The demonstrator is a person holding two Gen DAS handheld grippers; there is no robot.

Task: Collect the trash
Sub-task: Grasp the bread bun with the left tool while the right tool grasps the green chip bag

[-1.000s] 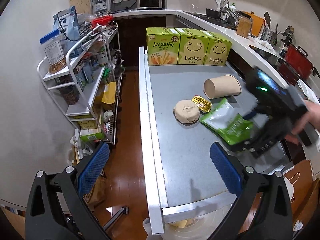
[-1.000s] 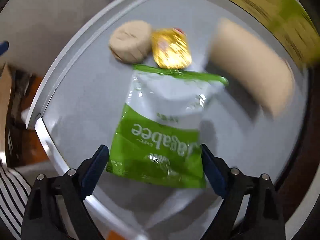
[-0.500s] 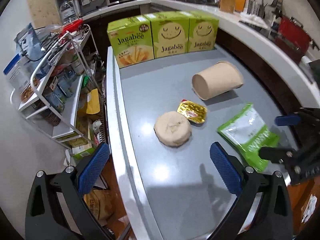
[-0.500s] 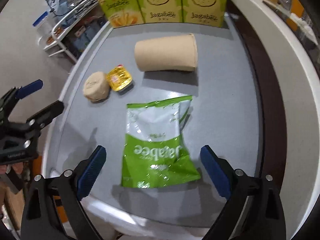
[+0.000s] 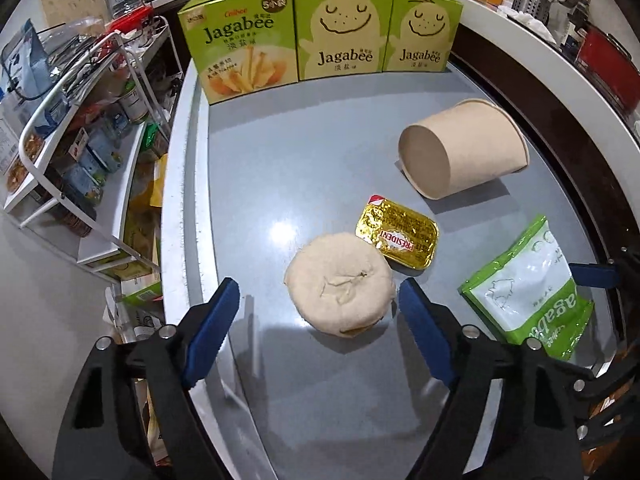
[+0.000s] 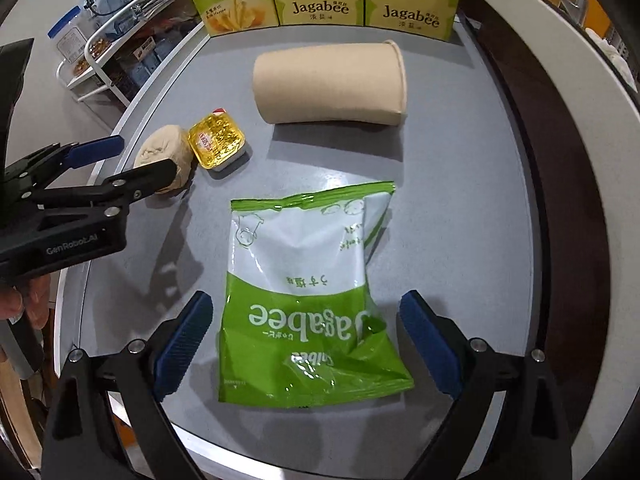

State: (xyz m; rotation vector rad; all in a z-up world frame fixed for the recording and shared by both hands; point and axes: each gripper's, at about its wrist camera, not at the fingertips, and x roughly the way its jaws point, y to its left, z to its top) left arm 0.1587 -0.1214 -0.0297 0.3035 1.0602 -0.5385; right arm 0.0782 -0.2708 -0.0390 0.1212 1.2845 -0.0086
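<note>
On the grey table (image 5: 312, 160) lie a crumpled beige paper wad (image 5: 341, 282), a gold butter packet (image 5: 396, 232), a tipped beige paper cup (image 5: 464, 148) and a green-white Jagabee snack bag (image 5: 524, 288). My left gripper (image 5: 318, 328) is open, its blue pads on either side of the paper wad's near edge. My right gripper (image 6: 304, 344) is open over the lower half of the snack bag (image 6: 304, 292). The right wrist view also shows the cup (image 6: 332, 84), the packet (image 6: 218, 142), the wad (image 6: 164, 156) and the left gripper (image 6: 120, 164).
Three green Jagabee boxes (image 5: 336, 32) stand along the table's far edge. A white wire rack (image 5: 80, 128) full of goods stands left of the table. A white counter (image 5: 560, 52) with kitchenware curves along the right.
Both grippers have moved in over the table. The left one has closed in on the paper wad; the right one has come nearer and lower over the snack bag.
</note>
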